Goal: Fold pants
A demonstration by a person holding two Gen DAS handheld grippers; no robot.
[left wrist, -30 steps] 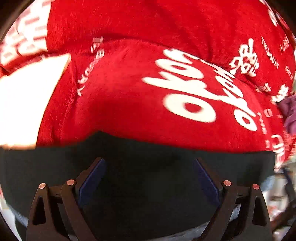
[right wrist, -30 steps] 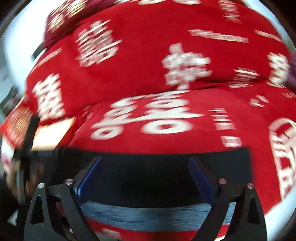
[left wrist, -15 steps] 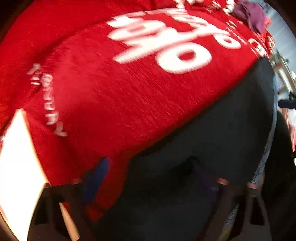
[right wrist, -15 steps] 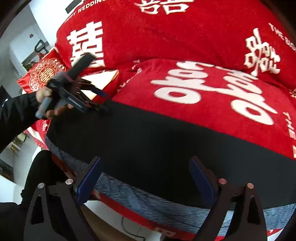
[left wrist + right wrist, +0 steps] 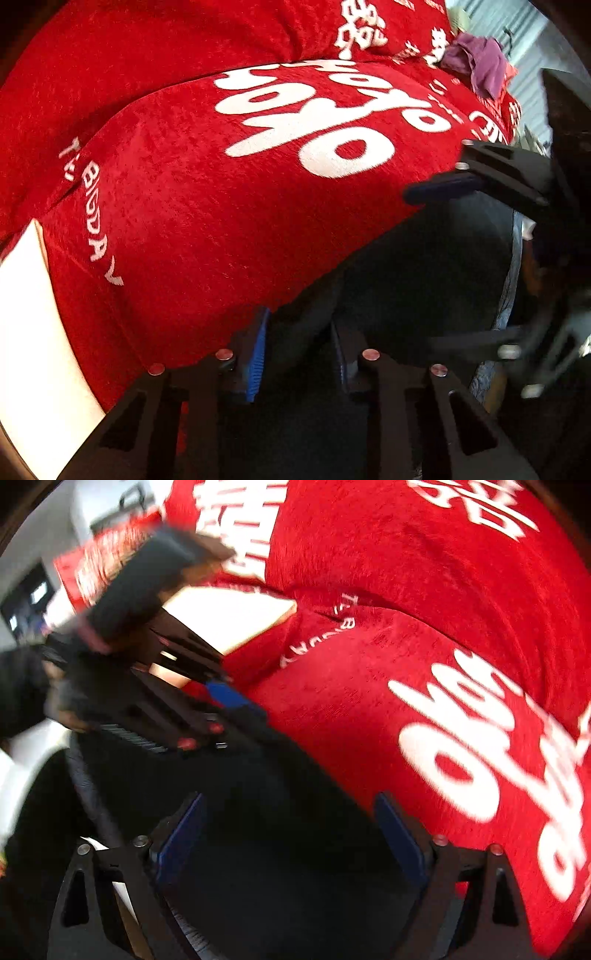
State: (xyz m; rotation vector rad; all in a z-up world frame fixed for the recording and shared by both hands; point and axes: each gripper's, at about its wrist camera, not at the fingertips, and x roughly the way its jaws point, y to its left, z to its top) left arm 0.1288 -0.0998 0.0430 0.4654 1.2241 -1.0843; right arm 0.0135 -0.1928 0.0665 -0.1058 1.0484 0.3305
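Black pants (image 5: 376,295) lie spread along the front of a red printed blanket (image 5: 184,184). My left gripper (image 5: 298,321) points steeply down at the pants' upper edge. Its jaws are closing, and a raised fold of black cloth fills the narrow gap between the pads. In the right wrist view, the left gripper (image 5: 255,720) bites the pants (image 5: 288,849) at the seam with the blanket (image 5: 406,590). My right gripper (image 5: 288,801) hovers over the pants just beside it. Its jaws stand wide and are just starting to close, with the pads clear of the cloth. The right gripper (image 5: 424,266) also shows in the left wrist view.
A purple cloth (image 5: 480,62) lies bunched at the far end of the blanket. A white patch (image 5: 26,314) shows at the blanket's left corner, also seen as a white patch (image 5: 229,616) behind the left gripper. A person's hand (image 5: 62,701) grips the left handle.
The left gripper rolled and dropped onto the pants' edge, and its jaws went from wide to narrow around a fold. The right gripper swept across the pants to sit beside the left one.
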